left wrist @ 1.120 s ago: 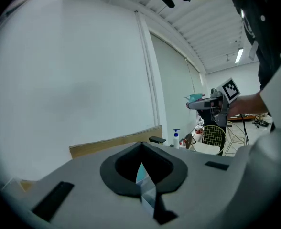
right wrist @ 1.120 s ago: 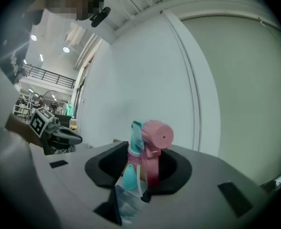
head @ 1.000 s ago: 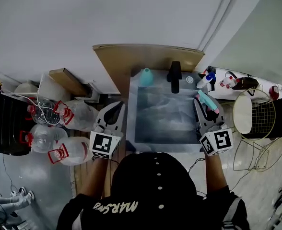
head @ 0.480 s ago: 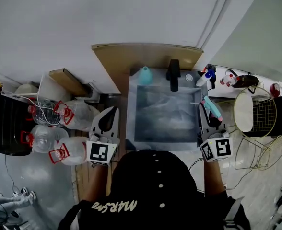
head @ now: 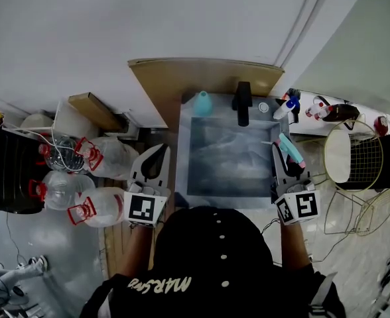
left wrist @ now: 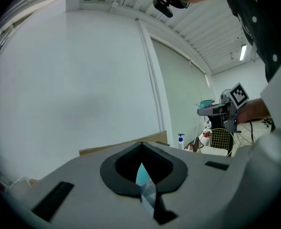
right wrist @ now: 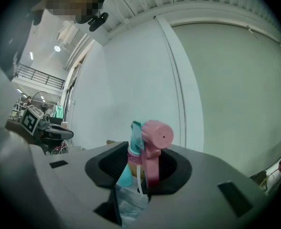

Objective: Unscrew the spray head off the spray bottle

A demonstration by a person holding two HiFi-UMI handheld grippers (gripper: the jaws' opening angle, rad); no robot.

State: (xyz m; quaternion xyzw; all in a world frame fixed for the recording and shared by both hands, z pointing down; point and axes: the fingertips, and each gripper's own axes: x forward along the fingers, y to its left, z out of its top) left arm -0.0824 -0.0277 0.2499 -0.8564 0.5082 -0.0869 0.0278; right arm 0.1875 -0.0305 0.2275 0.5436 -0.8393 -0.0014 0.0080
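Right gripper view shows the pink and teal spray head [right wrist: 152, 140] clamped between the jaws of your right gripper [head: 281, 156]. Its white tube [right wrist: 137, 173] hangs free, so the head looks already off the bottle [head: 201, 104], which stands at the far left corner of the sink [head: 181, 171]. Your left gripper [left wrist: 141, 151] has its jaws together on nothing, just off the sink's left edge. The pads seem to hold only a narrow part of the head, so a jolt could drop it. The open bottle stands unheld, and a knock would likely tip and spill it.

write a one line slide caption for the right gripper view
Right gripper clamped on the pink and teal spray head, its white tube hanging loose below.
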